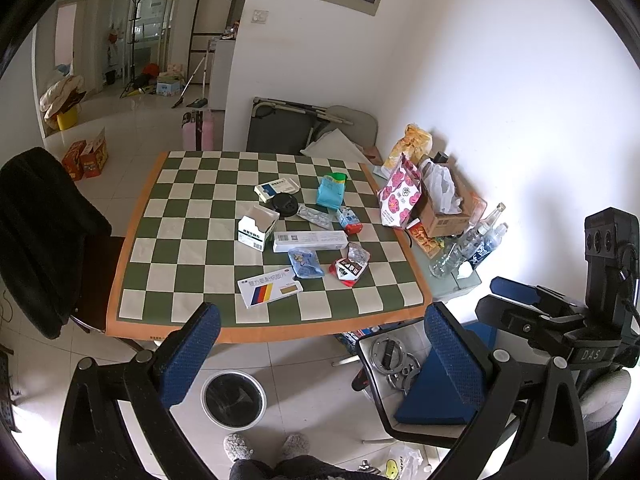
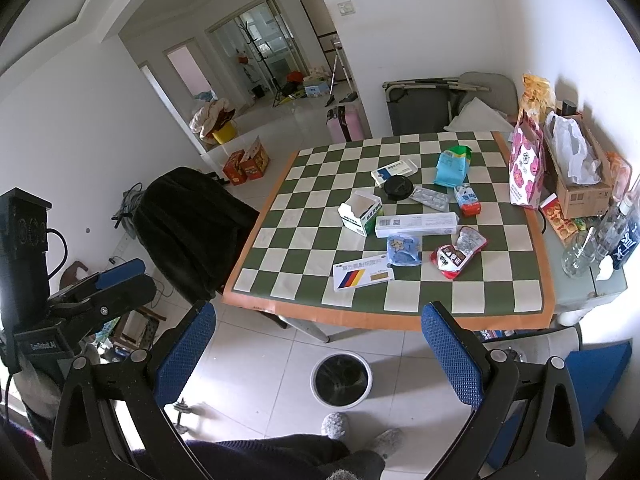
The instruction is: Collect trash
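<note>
Trash lies on the green-and-cream checkered table (image 1: 184, 280) (image 2: 500, 296): a white medicine box with a coloured stripe (image 1: 270, 286) (image 2: 362, 272), a long white box (image 1: 310, 240) (image 2: 416, 224), an open white-green box (image 1: 256, 226) (image 2: 360, 212), a blue wrapper (image 1: 306, 262) (image 2: 404, 249), a red wrapper (image 1: 349, 266) (image 2: 456, 254) and a black lid (image 1: 284, 202) (image 2: 396, 187). A white bin with a black liner (image 1: 233, 399) (image 2: 341, 378) stands on the floor before the table. My left gripper (image 1: 320, 344) and right gripper (image 2: 320, 344) are open and empty, held back from the table's near edge.
A black-draped chair (image 1: 48, 232) (image 2: 192, 224) stands left of the table. A flowered bag (image 1: 400, 196) (image 2: 526, 168), a cardboard box (image 1: 444, 216) and bottles (image 1: 468, 248) (image 2: 600, 236) crowd the right side by the wall. A blue-seated chair (image 1: 436, 396) stands at the right.
</note>
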Demonstrator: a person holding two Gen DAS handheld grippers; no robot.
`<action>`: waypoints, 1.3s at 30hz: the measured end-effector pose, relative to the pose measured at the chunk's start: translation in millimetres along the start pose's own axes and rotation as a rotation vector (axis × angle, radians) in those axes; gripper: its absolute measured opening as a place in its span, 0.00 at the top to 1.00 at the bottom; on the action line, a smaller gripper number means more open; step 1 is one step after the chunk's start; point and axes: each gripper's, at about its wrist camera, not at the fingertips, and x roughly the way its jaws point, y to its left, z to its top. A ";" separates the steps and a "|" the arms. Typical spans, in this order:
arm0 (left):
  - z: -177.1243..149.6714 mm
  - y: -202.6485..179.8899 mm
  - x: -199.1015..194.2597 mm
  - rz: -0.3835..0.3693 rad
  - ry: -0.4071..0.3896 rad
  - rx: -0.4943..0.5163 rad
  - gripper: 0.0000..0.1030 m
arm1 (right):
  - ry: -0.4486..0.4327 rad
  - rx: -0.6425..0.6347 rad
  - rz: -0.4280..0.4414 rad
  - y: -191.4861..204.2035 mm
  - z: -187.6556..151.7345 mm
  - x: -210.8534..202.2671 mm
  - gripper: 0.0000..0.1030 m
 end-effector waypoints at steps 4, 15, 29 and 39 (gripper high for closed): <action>0.2 0.1 -0.1 0.001 0.000 0.000 0.00 | 0.001 0.000 0.000 0.6 -0.2 0.6 0.00; -0.1 -0.5 0.5 0.000 -0.001 0.002 0.00 | 0.004 -0.001 0.007 3.9 -0.5 2.8 0.00; 0.1 -6.1 4.2 0.034 0.005 0.016 0.00 | 0.001 0.017 -0.001 7.7 0.6 6.2 0.00; 15.5 38.1 110.8 0.346 0.061 0.217 0.00 | -0.003 0.362 -0.263 -39.5 -3.7 72.8 0.00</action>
